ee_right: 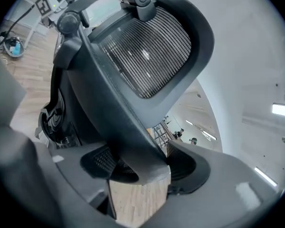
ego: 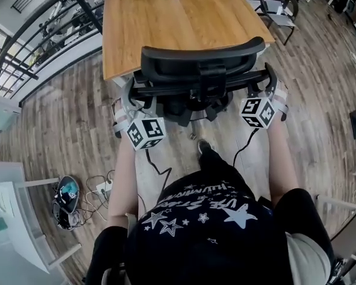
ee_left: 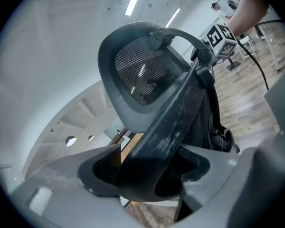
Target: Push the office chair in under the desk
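Clamping office chair (ego: 202,70) back frame: L claw (ee_left: 147,170) & R claw (ee_right: 142,167) both; seat hidden behind backrest at desk (ego: 166,22).

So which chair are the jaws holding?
The black mesh chair at the desk's near edge; left gripper and right gripper both clamp its frame. The other chair stands untouched by the desk's far right corner.

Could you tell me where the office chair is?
The office chair stands centre of the head view, at the near edge of the wooden desk, ahead of the person.
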The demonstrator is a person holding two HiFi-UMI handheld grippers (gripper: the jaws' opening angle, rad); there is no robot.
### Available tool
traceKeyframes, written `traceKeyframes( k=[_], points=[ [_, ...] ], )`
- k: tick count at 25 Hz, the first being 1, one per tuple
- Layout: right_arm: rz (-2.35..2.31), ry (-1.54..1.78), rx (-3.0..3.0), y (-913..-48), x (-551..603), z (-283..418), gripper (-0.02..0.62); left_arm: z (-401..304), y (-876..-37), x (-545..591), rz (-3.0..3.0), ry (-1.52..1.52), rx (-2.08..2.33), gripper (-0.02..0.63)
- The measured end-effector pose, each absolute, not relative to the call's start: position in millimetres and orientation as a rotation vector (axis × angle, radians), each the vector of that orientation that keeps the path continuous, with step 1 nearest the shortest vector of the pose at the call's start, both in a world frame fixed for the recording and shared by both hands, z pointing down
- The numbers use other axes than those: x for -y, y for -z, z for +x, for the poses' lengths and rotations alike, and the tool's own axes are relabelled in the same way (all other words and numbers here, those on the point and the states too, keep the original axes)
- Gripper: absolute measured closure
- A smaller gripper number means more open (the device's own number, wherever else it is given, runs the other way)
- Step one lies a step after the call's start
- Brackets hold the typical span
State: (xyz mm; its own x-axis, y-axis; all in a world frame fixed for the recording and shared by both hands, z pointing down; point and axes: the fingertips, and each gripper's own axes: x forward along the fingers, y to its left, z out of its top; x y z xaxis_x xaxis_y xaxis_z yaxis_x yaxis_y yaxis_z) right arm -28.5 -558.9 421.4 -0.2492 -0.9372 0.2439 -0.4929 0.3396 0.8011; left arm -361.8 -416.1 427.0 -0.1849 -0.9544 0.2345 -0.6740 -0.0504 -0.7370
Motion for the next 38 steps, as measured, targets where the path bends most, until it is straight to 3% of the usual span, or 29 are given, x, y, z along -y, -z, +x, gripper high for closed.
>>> traceKeyframes(
  k=[8,38],
  points=[
    [1.218,0.825,1.903,-408.0,640.7,-67.2,0.281,-396.9,-417.0,488.9,-1.718,1.120,-1.926,0.264],
    [1.192,0.890,1.956,-425.9,672.4,-83.3,0.282,-413.9,-434.1,519.1,-1.636,1.177,-1.951,0.264]
  ],
)
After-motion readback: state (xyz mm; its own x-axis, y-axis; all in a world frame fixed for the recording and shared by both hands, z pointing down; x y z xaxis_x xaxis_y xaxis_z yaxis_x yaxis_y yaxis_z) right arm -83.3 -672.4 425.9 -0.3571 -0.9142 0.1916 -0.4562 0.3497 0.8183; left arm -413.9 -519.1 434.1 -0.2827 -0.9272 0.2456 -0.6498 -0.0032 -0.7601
